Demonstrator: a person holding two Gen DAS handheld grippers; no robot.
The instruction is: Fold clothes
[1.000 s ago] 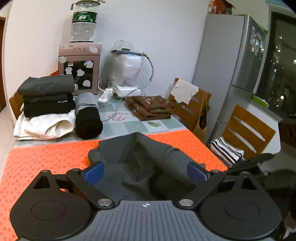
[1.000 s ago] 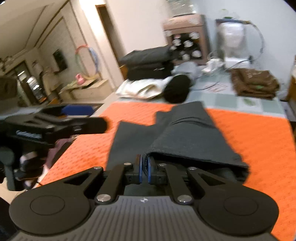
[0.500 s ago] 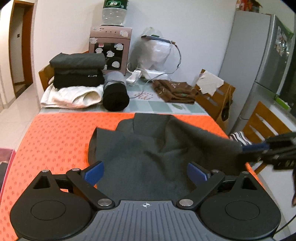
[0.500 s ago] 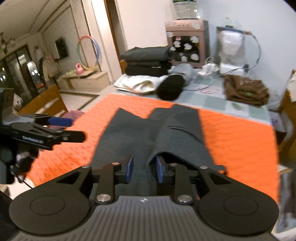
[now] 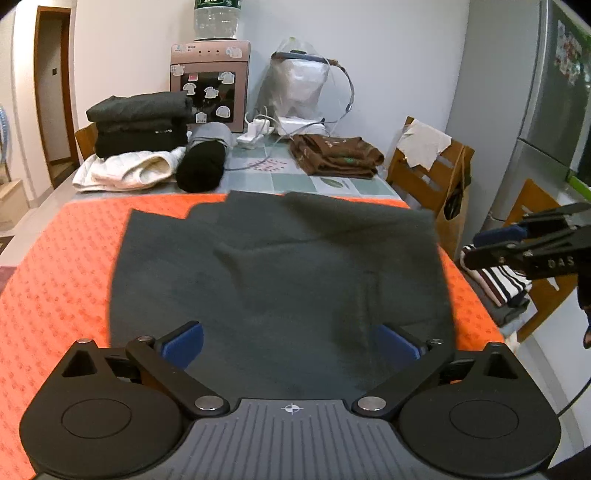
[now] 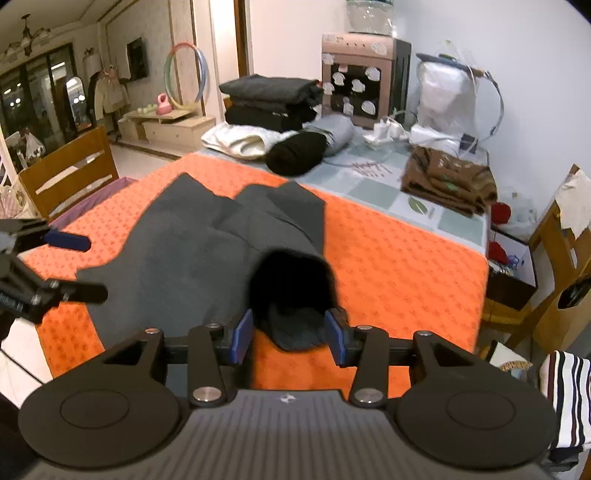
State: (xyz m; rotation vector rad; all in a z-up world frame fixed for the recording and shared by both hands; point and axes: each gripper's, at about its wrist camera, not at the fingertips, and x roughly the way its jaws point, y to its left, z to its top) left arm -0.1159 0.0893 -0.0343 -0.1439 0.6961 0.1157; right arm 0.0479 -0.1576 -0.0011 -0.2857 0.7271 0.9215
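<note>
Left side first. At the far left corner of the table we log a pile of folded dark garments [image 5: 138, 125] stacked on a white padded one [image 5: 125, 171], with a black rolled garment [image 5: 201, 166] just beside it. We take these for stock set back so the orange patterned mat [image 5: 48, 273] is free as the working surface.

Our left gripper [image 5: 291, 343] hangs over the near edge of the mat, blue pads spread wide, nothing between them. Under it the dark grey knit garment [image 5: 277, 273] lies spread across the mat from near edge to far edge, part doubled over itself, wrinkled in the middle. We judge it mid-fold, not yet a tidy packet.

Centre-far, by the wall: a pink water dispenser [image 5: 208, 92] carrying a clear bottle [image 5: 216, 18], water inside; next to it a clear plastic bag [image 5: 299, 86] with something white in it, contents unclear.

Right: a folded brown garment [image 5: 336, 157] toward the far right corner. Our right gripper [image 6: 290, 336] sits off the mat's right edge, partly parted, a dark lump of the garment's edge lying between the pads, not pinched. A folded striped garment [image 5: 495, 282] rests on a wooden chair [image 5: 532, 221] beyond.
</note>
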